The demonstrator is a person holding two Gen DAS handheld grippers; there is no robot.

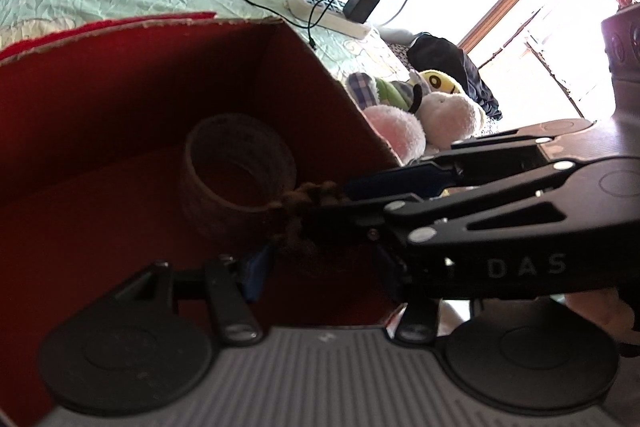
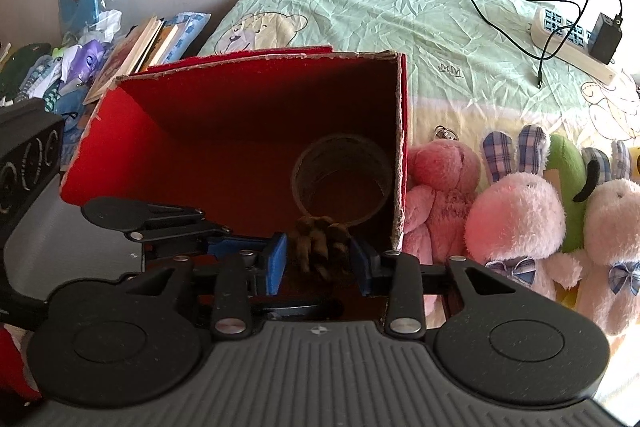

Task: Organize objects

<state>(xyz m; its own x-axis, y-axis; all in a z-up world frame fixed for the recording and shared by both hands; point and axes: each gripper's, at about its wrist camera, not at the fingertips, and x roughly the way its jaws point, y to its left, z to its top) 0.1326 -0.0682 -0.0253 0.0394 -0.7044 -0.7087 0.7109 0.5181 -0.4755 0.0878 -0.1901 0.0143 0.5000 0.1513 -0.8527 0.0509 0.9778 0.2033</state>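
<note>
The right hand-held gripper [image 2: 318,259], closed on a brown pine cone [image 2: 320,247] just inside the red box [image 2: 248,99] near the tape roll [image 2: 342,179], risks crushing scales, while the left hand-held gripper [image 2: 224,243] alongside appears empty, its opening unclear.

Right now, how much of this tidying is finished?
Done: a roll of tape already lies inside the red box. In hand: the right gripper holds a brown pinecone-like thing at the box's opening, not yet released. Left: the plush toys lie outside on the bed. The left gripper's state is unclear.
</note>
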